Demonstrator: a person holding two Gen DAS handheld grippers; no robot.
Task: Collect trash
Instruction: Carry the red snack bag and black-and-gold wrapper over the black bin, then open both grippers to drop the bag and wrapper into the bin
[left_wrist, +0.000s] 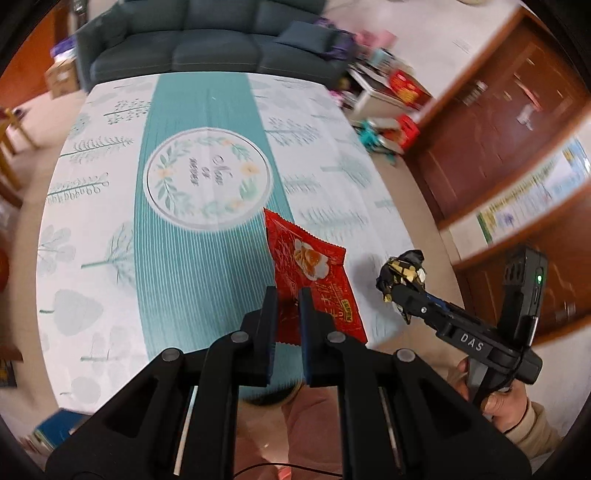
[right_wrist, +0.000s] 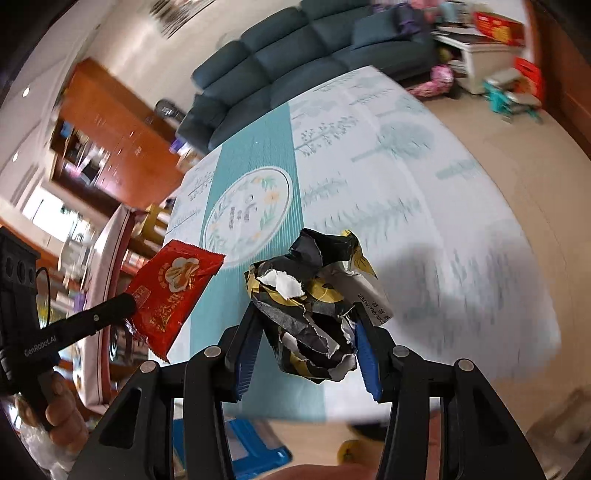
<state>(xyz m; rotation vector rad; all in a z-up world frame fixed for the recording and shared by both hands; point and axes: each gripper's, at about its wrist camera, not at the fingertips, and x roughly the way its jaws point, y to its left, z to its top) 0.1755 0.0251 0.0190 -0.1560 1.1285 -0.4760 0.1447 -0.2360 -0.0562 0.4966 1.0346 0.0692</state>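
My left gripper (left_wrist: 289, 295) is shut on a flat red snack wrapper (left_wrist: 314, 266) and holds it above the near end of the table. The wrapper also shows at the left of the right wrist view (right_wrist: 173, 291). My right gripper (right_wrist: 306, 325) is shut on a crumpled black, gold and white paper ball (right_wrist: 314, 306), lifted off the table. In the left wrist view the right gripper (left_wrist: 397, 291) holds that ball (left_wrist: 400, 271) past the table's right edge.
The table has a teal and white leaf-print cloth (left_wrist: 207, 254) with a round wreath motif (left_wrist: 208, 177). A dark blue sofa (left_wrist: 207, 40) stands beyond it. Wooden doors (left_wrist: 509, 110) are at right. Boxes and toys (left_wrist: 388, 107) clutter the floor. A blue item (right_wrist: 255, 446) lies below.
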